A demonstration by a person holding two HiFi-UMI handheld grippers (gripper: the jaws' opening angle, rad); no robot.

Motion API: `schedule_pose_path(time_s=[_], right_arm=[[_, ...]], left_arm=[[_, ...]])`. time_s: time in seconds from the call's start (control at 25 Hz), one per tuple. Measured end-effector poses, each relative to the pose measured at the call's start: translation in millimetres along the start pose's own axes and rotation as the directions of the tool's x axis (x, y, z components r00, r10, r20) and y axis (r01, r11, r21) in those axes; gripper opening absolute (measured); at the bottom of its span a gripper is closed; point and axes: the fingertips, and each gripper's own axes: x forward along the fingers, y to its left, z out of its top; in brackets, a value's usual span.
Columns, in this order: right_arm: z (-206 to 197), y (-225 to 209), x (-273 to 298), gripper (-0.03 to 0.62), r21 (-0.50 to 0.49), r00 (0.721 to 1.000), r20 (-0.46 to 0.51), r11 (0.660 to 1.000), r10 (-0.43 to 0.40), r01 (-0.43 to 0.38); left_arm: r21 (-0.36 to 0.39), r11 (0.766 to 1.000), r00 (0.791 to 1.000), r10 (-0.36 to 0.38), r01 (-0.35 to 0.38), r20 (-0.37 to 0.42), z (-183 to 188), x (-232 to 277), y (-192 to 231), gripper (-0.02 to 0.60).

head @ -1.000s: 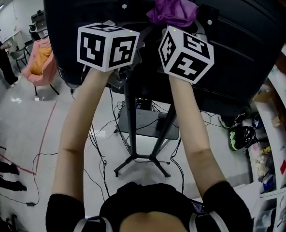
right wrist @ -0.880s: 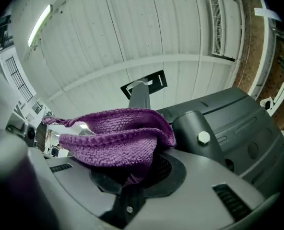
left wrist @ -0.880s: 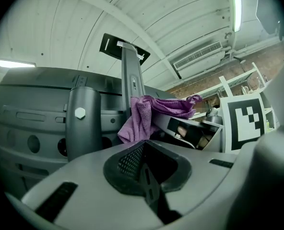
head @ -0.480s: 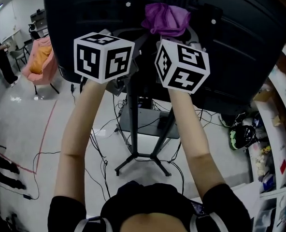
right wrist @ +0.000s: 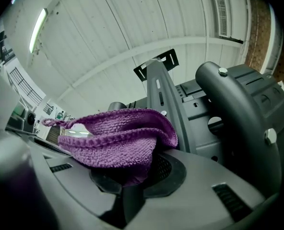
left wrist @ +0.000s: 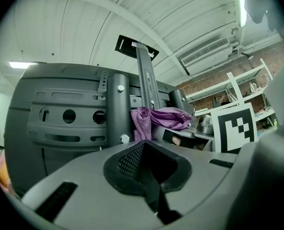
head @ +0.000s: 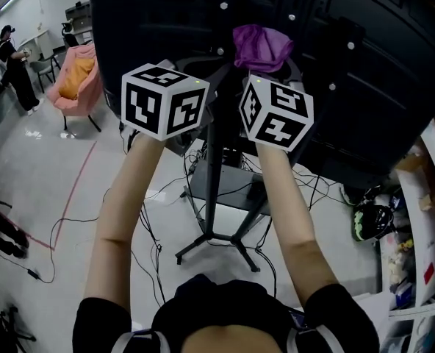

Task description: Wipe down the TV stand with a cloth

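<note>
My left gripper (left wrist: 146,157) has its mesh-textured black jaws clenched together on nothing, near the TV stand's (head: 214,169) round dark metal post. My right gripper (right wrist: 132,178) grasps the knitted purple cloth (right wrist: 115,138), bunched beside the stand's slotted upright.

No legible text, square coded markers on left claw cube (head: 164,100), right claw cube (head: 276,112)

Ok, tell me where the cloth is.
The cloth is clamped in the right gripper, top centre of the head view, just right of the stand's post.
</note>
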Motion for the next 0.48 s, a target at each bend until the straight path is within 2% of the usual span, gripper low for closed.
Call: schedule_pose_path(time_s=[0.32,0.48], right_arm=[[-1.5,-18.8,-10.9,0.064,0.025,1.000,0.005,0.999,-0.026,0.026],[1.4,-40.9,-24.9,0.064,0.046,0.996,0.026,0.995,-0.089,0.088]], left_arm=[[-0.002,0.999,0.999,-0.034,0.034,-0.004,-0.7,18.4,-12.5,0.006],[-0.007,0.998,0.998,-0.056,0.056,-0.006,-3.3,27.5,-21.6,0.006]])
